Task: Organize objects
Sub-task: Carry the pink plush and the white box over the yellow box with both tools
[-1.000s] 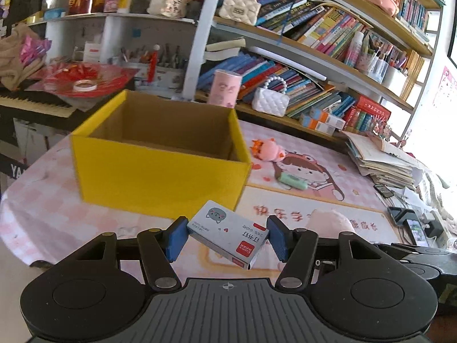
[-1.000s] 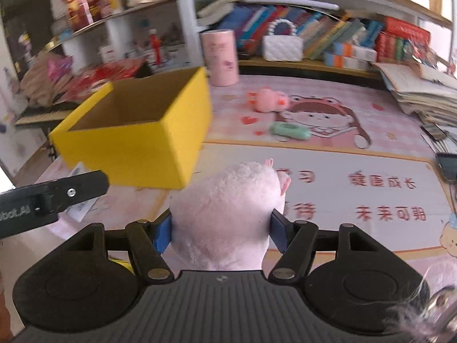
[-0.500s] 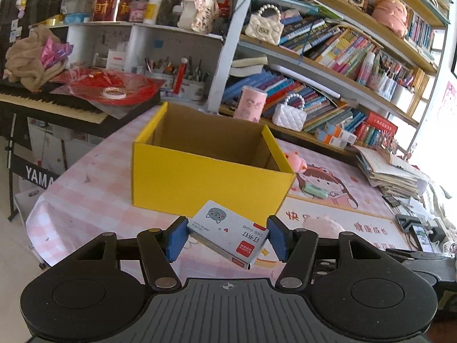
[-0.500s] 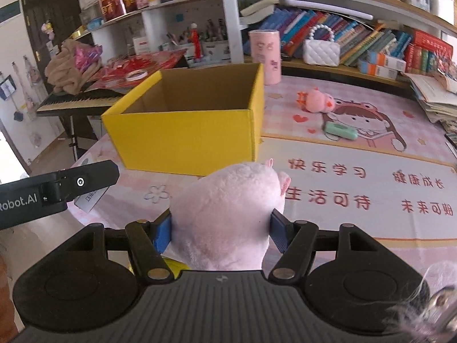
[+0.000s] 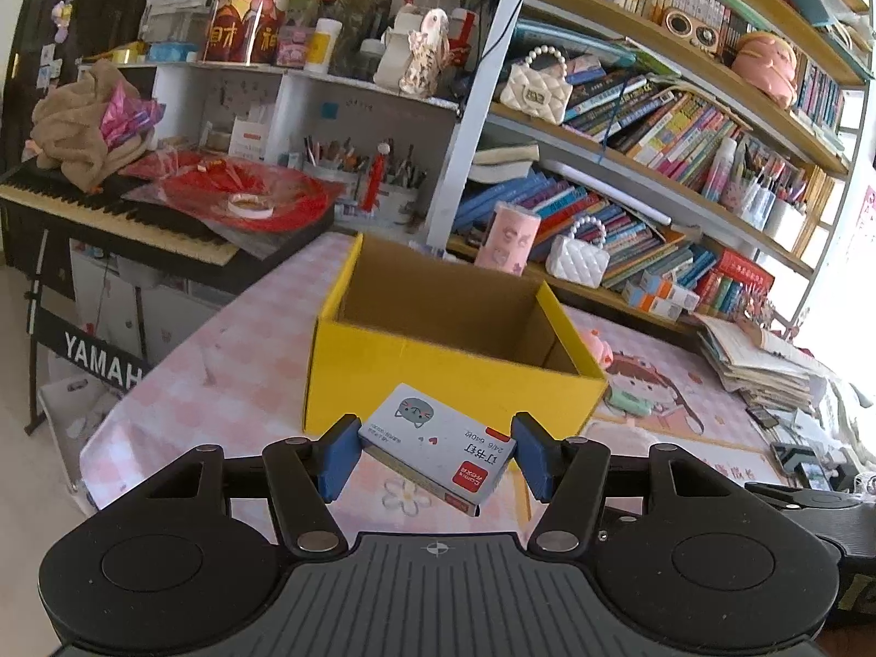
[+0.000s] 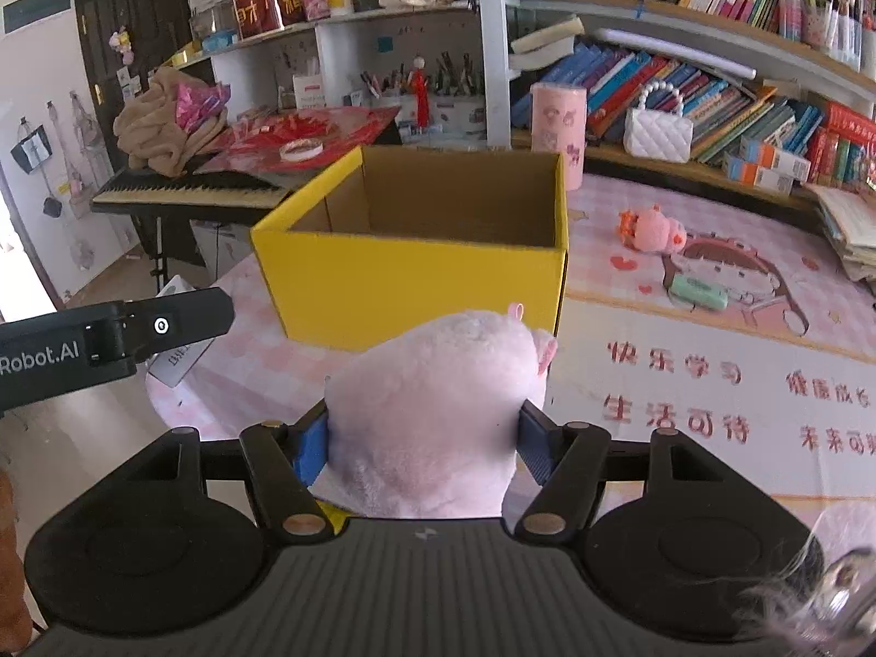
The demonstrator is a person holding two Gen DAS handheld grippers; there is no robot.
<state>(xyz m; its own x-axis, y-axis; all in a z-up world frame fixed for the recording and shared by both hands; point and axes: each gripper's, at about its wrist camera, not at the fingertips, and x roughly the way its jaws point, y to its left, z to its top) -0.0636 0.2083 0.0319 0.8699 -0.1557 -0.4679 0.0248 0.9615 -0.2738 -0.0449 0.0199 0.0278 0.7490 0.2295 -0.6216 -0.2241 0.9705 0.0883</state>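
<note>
My left gripper is shut on a small white staples box with a cat face and a red label, held in the air before the open yellow cardboard box. My right gripper is shut on a pale pink plush toy, held in front of the same yellow box, whose inside looks empty. The left gripper's black arm shows at the left of the right wrist view. A small pink pig toy and a mint green eraser lie on the pink mat to the box's right.
A pink cylinder and a white quilted purse stand behind the box by the bookshelf. A keyboard piano with red items on it stands off the table's left edge. A stack of papers lies at the right.
Both grippers have pulled back and risen with their objects; the yellow box now looks farther and lower, and more of its inside shows.
</note>
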